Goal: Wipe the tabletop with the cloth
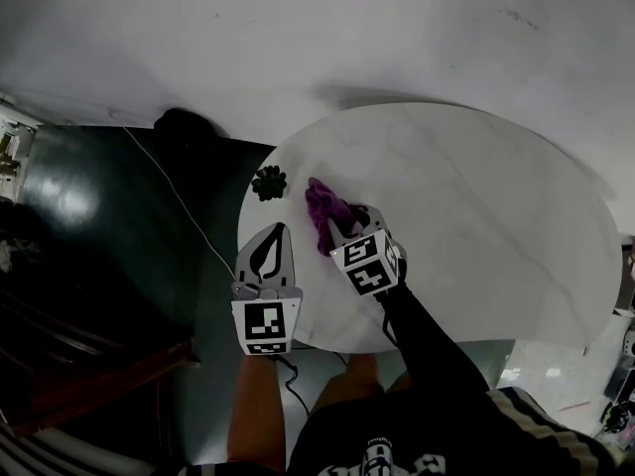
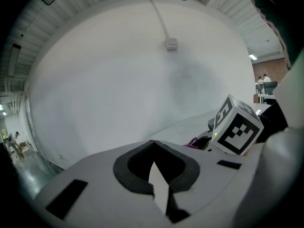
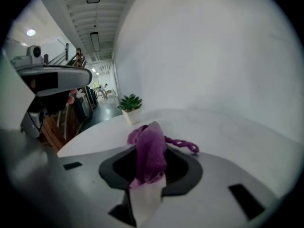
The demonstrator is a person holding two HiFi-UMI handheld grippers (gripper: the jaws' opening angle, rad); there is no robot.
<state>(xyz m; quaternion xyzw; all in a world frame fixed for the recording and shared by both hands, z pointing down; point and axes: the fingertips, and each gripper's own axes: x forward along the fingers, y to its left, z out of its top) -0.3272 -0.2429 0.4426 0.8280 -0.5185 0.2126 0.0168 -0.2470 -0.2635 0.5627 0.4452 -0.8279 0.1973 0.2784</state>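
Observation:
A purple cloth [image 1: 325, 212] lies bunched on the left part of the round white marble tabletop [image 1: 476, 216]. My right gripper [image 1: 343, 229] is shut on the cloth's near end. In the right gripper view the cloth [image 3: 150, 152] stands up between the jaws, with a strand trailing onto the tabletop [image 3: 228, 132]. My left gripper [image 1: 274, 232] hovers at the table's left edge, beside the right one. Its jaws are shut with nothing between them, tips meeting in the left gripper view [image 2: 153, 144]. A bit of the cloth [image 2: 193, 141] shows there under the right gripper's marker cube [image 2: 237, 127].
A small potted succulent [image 1: 269, 181] stands near the table's left rim, just beyond the cloth; it is also in the right gripper view [image 3: 130, 106]. A white wall rises behind the table. Dark floor and a cable [image 1: 179, 201] lie to the left.

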